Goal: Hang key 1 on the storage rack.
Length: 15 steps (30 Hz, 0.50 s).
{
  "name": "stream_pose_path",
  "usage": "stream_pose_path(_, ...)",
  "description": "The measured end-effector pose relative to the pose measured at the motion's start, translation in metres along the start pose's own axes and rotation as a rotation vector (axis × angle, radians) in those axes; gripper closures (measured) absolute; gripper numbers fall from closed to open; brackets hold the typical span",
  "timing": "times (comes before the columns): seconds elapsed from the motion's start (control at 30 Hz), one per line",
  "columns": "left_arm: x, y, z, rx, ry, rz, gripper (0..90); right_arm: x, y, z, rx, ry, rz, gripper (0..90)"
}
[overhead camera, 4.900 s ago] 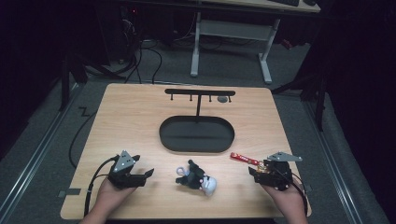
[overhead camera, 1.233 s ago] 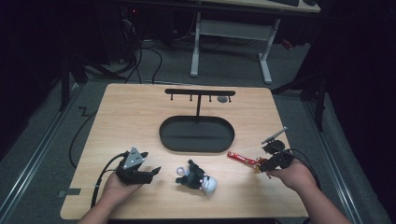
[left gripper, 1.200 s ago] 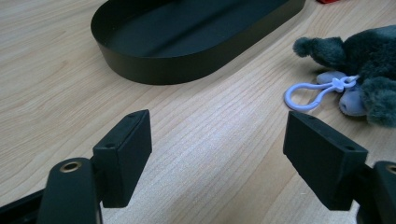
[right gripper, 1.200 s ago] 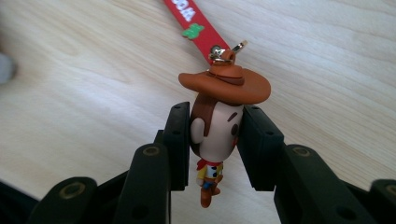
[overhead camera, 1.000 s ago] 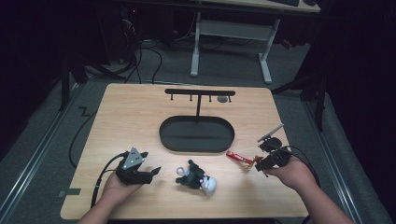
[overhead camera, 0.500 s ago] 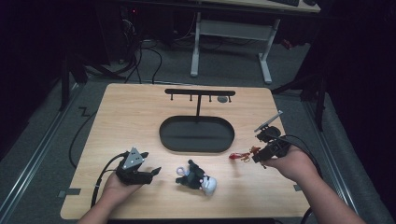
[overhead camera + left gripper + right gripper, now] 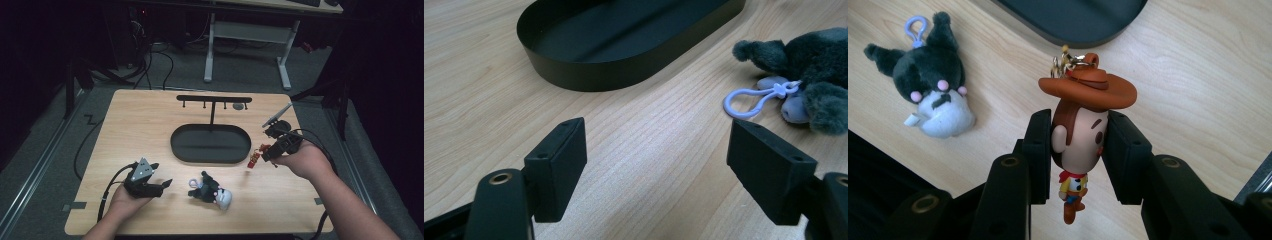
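Observation:
My right gripper (image 7: 264,152) is shut on the head of a small cowboy keychain figure (image 7: 1087,88) with a brown hat. It holds the figure (image 7: 253,159) in the air just right of the black oval tray (image 7: 210,158). A dark plush keychain (image 7: 211,190) with a white face and a lilac clasp lies on the table near the front edge. My left gripper (image 7: 162,186) rests low at the front left, open, with bare wood between its jaws (image 7: 659,160). The plush (image 7: 814,65) lies off to its right, apart from it.
Behind the tray stands a black hook rack (image 7: 214,99) with a small round thing (image 7: 239,106) hanging at its right end. The wooden table (image 7: 140,125) ends close in front of both hands. Cables and desk legs lie on the floor beyond.
The right gripper has lifted the cowboy figure off the table and carried it up and back toward the tray's right end. The left gripper and the plush have stayed put.

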<state>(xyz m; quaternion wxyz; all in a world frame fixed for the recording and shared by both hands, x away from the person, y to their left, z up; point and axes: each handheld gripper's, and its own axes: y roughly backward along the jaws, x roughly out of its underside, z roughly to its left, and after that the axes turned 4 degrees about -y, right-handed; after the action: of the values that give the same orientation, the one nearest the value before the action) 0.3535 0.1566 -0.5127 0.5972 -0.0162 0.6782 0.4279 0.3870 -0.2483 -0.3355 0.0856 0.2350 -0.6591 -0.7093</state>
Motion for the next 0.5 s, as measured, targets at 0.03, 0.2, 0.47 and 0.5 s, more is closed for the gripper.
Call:
stream_pose_path(0.03,0.000,0.000,0.000,-0.001,0.000,-0.001,24.3,-0.002,0.000,0.001,0.000,0.002,-0.002,66.2)
stream_pose_path(0.2,0.000,0.000,0.000,0.001,-0.002,0.003,24.4,-0.014,0.002,0.000,-0.011,0.001,-0.009,66.2)
stream_pose_path(0.47,0.001,0.000,0.001,0.002,0.002,0.002,24.3,-0.034,0.001,-0.004,-0.010,-0.006,-0.003,66.1)
stream_pose_path(0.5,0.001,0.000,0.002,0.003,0.002,0.003,24.4,-0.037,0.001,-0.005,-0.007,-0.006,-0.003,66.2)
